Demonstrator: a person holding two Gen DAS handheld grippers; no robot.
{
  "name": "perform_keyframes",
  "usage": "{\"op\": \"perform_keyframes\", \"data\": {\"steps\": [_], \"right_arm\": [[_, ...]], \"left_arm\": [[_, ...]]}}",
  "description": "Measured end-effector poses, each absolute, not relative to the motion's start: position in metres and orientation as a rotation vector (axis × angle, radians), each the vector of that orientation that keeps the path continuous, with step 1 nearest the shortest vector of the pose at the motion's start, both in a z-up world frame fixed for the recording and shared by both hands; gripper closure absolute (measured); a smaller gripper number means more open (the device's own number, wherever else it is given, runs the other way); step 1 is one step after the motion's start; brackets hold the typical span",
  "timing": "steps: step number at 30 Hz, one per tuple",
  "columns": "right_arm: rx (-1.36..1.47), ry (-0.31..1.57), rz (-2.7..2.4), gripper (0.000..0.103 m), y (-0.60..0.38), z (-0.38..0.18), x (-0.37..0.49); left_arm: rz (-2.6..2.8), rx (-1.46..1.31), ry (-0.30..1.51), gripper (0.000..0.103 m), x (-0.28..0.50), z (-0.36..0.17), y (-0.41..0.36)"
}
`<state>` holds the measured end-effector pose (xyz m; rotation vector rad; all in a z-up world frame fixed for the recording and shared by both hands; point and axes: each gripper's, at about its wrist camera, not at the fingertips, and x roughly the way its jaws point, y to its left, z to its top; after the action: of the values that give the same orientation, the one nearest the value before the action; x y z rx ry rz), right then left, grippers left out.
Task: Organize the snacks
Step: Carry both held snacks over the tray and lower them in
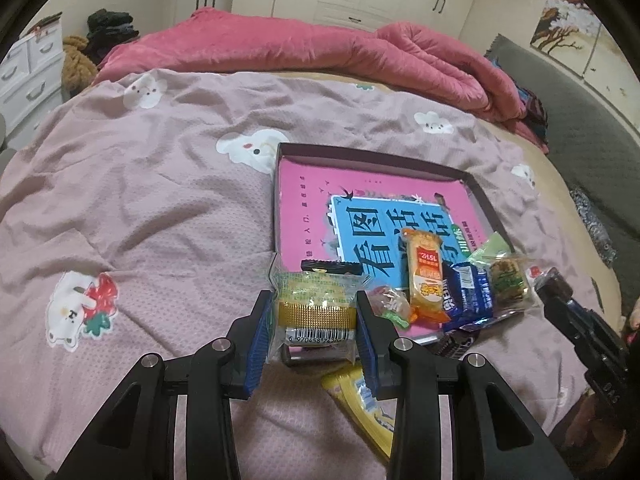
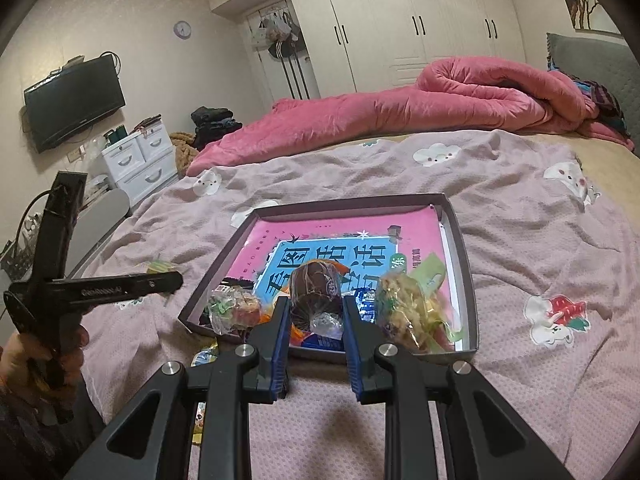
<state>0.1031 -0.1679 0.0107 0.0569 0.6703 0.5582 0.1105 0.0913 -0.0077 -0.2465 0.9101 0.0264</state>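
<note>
1. Already, several wrapped snacks lie at the near end of the shallow dark cardboard box [image 1: 486, 200], which rests on the mauve cartoon-print bedsheet [image 1: 160, 208] with a pink-and-blue picture book [image 1: 360, 216] as its floor: an orange packet [image 1: 425, 280], a blue packet [image 1: 468, 292] and a clear-wrapped greenish biscuit [image 1: 508, 280].
2. Left tool [image 1: 316, 312] is clamped on a clear-wrapped round cake with a gold band [image 1: 316, 304], held above the box's near left corner.
3. Right tool [image 2: 316, 316] grips a clear-wrapped brown chocolate-coloured cake [image 2: 316, 292], poised over the box's near edge among the snacks there.
4. By the look of it the task is well along: both held cakes are not yet set down, and a yellow packet [image 1: 360, 400] lies outside the box on the sheet.
5. Hard to make out: the left tool hides part of that yellow packet, a dark wrapper by the box's near edge is barely readable, and the right wrist view shows small items outside the box that are too blurred to name.
</note>
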Motion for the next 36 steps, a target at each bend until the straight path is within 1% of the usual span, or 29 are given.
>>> {"op": "perform_keyframes", "data": {"steps": [12, 36], "right_arm": [[0.061, 0.723, 0.550, 0.078, -0.156, -0.003, 0.123], [0.018, 0.775, 0.553, 0.078, -0.133, -0.020, 0.139]], "left_arm": [[0.009, -0.214, 0.943, 0.063, 0.123, -0.027, 0.078], [-0.062, -0.288, 0.979, 0.063, 0.130, -0.043, 0.072]]}}
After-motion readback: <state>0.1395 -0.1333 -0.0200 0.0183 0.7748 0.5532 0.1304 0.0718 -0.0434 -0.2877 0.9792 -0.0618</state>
